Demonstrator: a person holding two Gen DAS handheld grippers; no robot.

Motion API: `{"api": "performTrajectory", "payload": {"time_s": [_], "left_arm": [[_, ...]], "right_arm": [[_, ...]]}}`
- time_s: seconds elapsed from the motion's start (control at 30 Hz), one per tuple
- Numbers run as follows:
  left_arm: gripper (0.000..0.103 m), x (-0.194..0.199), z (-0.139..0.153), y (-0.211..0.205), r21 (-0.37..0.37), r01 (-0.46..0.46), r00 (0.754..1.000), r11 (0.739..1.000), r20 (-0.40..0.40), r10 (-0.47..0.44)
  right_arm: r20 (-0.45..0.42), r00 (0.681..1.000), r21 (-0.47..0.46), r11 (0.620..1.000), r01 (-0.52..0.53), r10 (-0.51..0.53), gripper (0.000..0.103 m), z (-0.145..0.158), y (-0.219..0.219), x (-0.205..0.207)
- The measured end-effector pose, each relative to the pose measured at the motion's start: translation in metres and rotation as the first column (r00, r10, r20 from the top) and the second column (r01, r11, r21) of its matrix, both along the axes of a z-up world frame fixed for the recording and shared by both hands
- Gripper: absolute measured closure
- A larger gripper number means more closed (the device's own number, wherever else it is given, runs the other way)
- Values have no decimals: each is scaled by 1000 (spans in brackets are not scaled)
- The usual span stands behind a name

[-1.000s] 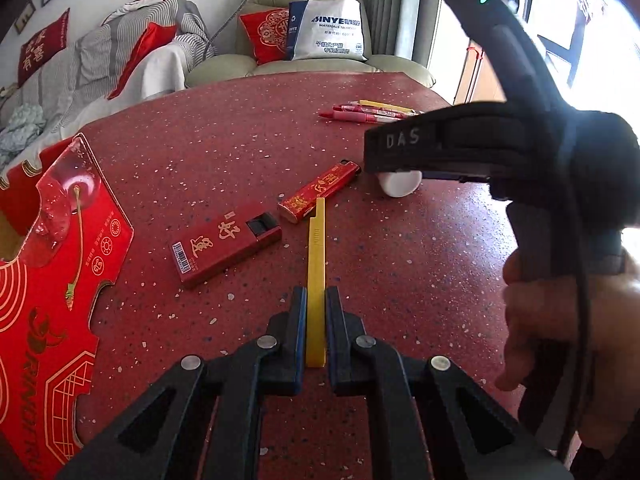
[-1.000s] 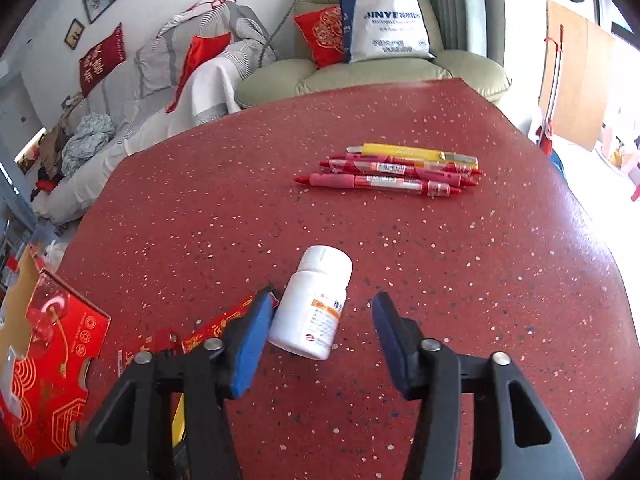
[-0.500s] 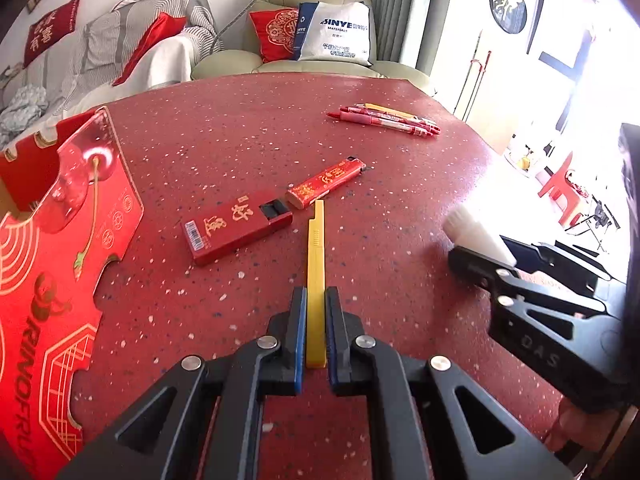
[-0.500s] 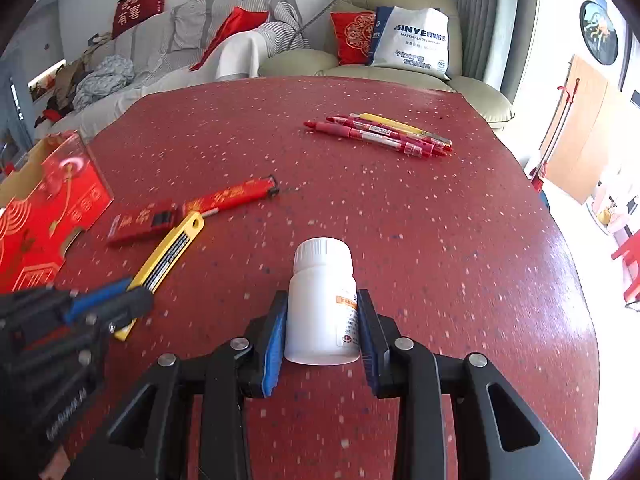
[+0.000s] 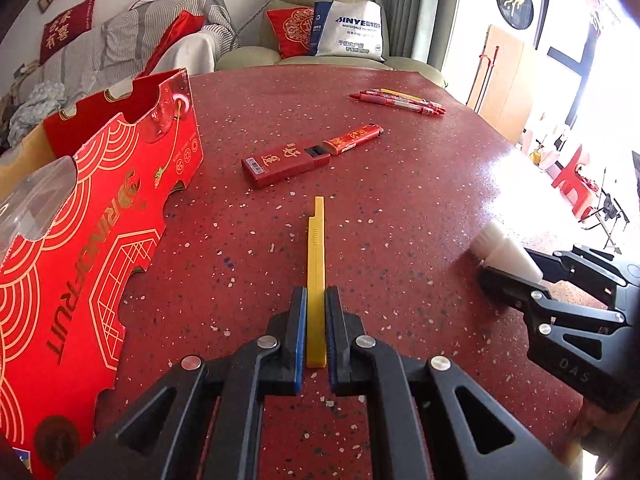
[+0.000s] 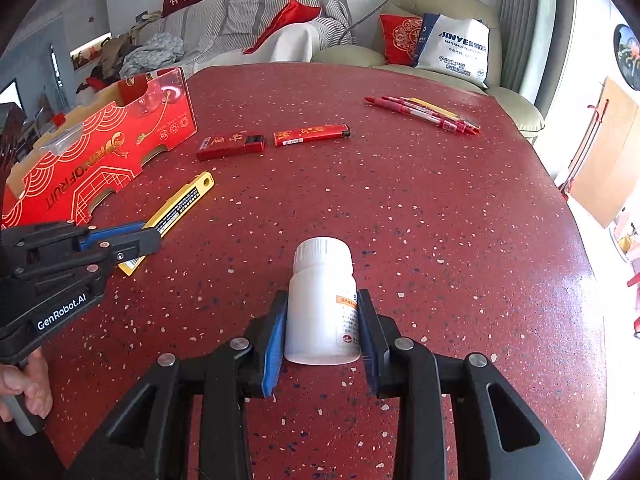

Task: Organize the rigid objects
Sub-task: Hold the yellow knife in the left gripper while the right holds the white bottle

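Left wrist view: the left gripper (image 5: 316, 330) still clamps the yellow utility knife (image 5: 316, 264), now nearer the red gift box (image 5: 92, 224). Right wrist view: the right gripper (image 6: 322, 330), open a second ago, now grips the white pill bottle (image 6: 322, 300) above the red table (image 6: 440, 220).

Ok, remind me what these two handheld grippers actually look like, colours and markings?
Both are black plastic with open triangular cut-outs, silver pivot rivets and blue pads lining the fingers. The left gripper carries a white "GenRobot.AI" label on its side, seen from the right wrist camera. The right gripper has "DAS" embossed on its body, seen from the left wrist camera. No cables or sleeves show.
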State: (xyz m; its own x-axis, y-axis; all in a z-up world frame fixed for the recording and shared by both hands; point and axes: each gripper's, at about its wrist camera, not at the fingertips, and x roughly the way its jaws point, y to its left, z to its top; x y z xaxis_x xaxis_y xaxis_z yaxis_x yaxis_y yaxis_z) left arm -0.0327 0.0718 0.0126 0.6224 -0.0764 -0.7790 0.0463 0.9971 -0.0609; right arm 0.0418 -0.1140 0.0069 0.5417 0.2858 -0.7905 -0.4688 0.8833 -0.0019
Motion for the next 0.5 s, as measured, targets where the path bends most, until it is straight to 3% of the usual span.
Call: {"api": "performTrajectory", "payload": {"time_s": [0.5], "left_arm": [[94, 4, 0, -7, 41, -1, 1000, 999, 1, 1]], "right_arm": [[1, 1000, 1, 1000, 2, -2, 69, -1, 0, -5]]}}
